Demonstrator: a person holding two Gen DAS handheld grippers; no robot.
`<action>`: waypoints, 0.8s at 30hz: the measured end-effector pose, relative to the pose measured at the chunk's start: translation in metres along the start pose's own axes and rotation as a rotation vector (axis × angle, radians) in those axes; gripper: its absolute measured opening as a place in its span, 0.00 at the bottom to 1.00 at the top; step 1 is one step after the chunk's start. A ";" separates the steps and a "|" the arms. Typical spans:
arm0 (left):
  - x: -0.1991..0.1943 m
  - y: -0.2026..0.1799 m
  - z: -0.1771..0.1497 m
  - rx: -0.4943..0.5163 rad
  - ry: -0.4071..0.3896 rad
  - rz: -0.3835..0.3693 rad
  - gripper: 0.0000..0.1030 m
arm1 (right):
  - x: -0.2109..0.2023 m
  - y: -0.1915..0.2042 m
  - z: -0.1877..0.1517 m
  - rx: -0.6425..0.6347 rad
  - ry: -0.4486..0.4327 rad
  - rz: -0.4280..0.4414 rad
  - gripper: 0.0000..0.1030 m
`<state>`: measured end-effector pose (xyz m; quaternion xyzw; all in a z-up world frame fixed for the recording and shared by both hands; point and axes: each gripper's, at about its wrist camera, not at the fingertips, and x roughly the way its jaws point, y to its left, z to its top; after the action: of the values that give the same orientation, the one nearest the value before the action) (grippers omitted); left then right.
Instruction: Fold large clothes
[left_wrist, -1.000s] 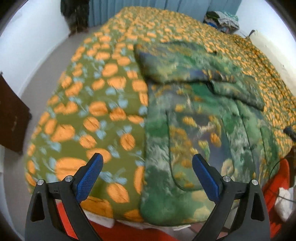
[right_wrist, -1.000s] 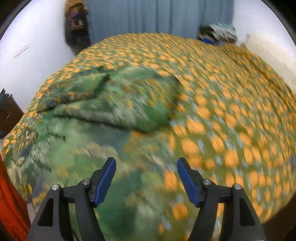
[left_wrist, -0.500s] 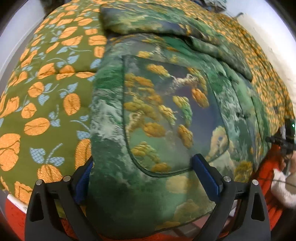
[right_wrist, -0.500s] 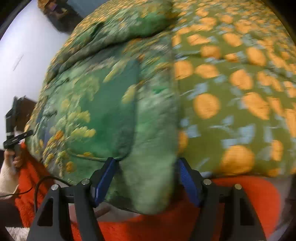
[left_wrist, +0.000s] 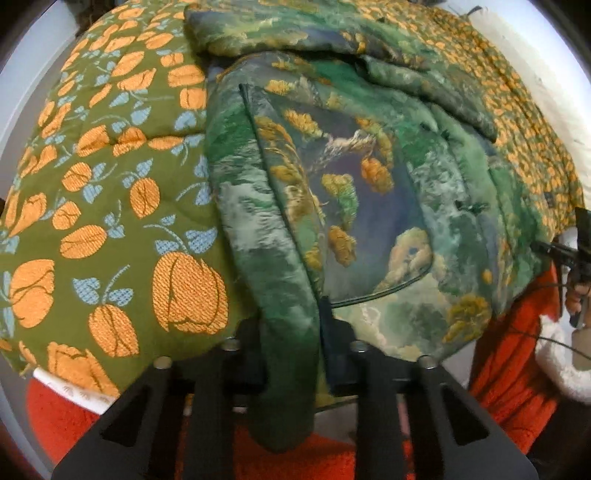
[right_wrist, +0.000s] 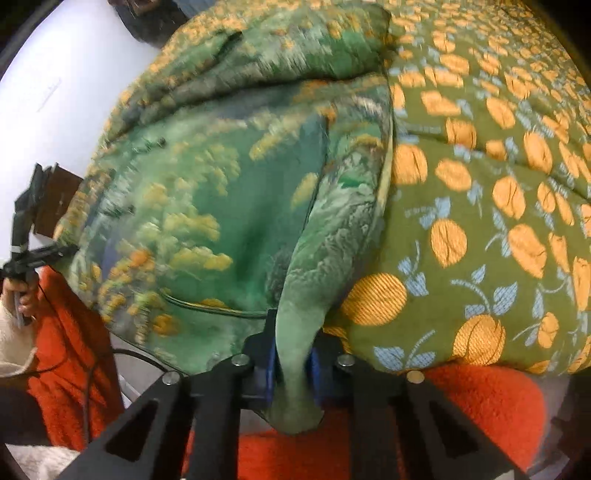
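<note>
Pinching the near edge of the green jacket (left_wrist: 343, 192), the left gripper (left_wrist: 290, 343) has both fingers squeezed tight on a fold of cloth at the jacket's left bottom corner. The right gripper (right_wrist: 293, 363) does the same at the other bottom corner, closed on a bunch of the hem. The jacket lies flat on a bed, on top of a green quilt (left_wrist: 110, 206) with orange fruit on it, and its bottom edge hangs a little over the side. One sleeve looks folded across the top. A big pocket (left_wrist: 343, 206) shows on the front.

The jacket looks puffy and soft, so it will bend and sag easily. It is probably a bit heavy for cloth. The shiny fabric might slip, so a thick fold at each corner seems the best place to hold. Lifting both corners together should keep it even.
</note>
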<state>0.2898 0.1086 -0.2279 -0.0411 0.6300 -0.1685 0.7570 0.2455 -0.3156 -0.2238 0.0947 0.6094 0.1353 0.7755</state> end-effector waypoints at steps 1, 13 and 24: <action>-0.006 -0.001 0.000 -0.001 -0.010 -0.004 0.15 | -0.006 0.003 0.002 -0.001 -0.018 0.005 0.13; -0.053 0.012 -0.019 -0.079 -0.038 -0.108 0.13 | -0.065 0.013 0.000 0.034 -0.119 0.098 0.12; -0.091 0.035 -0.093 -0.155 0.077 -0.172 0.13 | -0.088 0.015 -0.047 0.182 -0.083 0.265 0.10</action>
<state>0.1930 0.1834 -0.1708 -0.1467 0.6638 -0.1851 0.7097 0.1785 -0.3307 -0.1492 0.2495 0.5688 0.1767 0.7635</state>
